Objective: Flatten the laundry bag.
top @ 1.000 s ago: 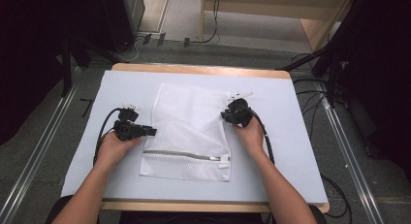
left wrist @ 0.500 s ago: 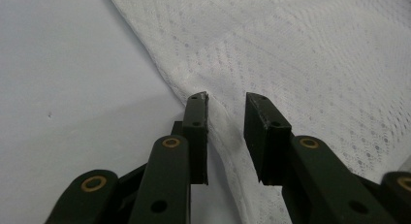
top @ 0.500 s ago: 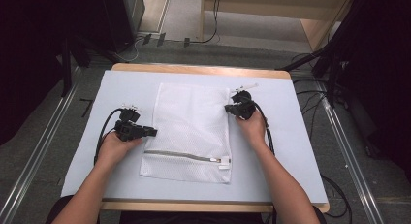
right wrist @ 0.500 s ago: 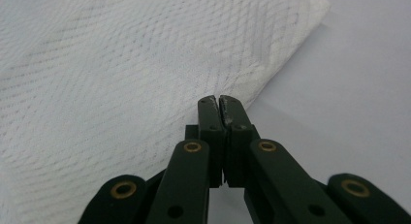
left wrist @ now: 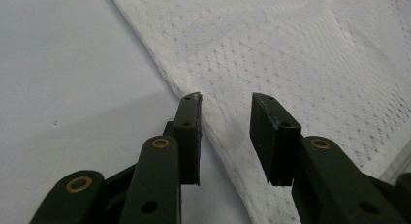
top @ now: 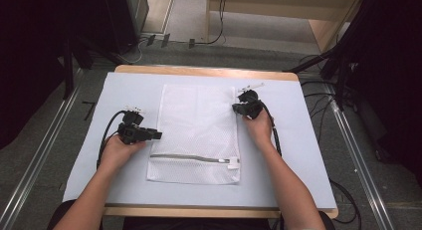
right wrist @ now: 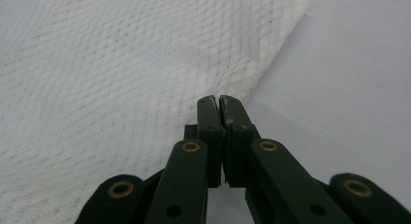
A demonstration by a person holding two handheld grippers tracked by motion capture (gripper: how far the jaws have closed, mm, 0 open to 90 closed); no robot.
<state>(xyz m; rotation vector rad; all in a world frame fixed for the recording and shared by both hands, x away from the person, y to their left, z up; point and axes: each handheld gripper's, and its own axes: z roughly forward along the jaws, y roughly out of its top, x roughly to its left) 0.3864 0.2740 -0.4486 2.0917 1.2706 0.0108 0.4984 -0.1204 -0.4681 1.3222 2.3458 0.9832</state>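
One white mesh laundry bag (top: 198, 132) flat at mid-table on the pale blue mat (top: 308, 155), zipper (top: 191, 158) across its near end. Left gripper (left wrist: 225, 120) at the bag's left edge, jaws parted and straddling that edge. Right gripper (right wrist: 219, 105) at the right edge near the far corner, jaws pressed together; whether pinching mesh, cannot tell.

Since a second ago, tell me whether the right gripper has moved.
Yes. The right gripper has moved up along the mesh bag's right edge, toward the table's far side.
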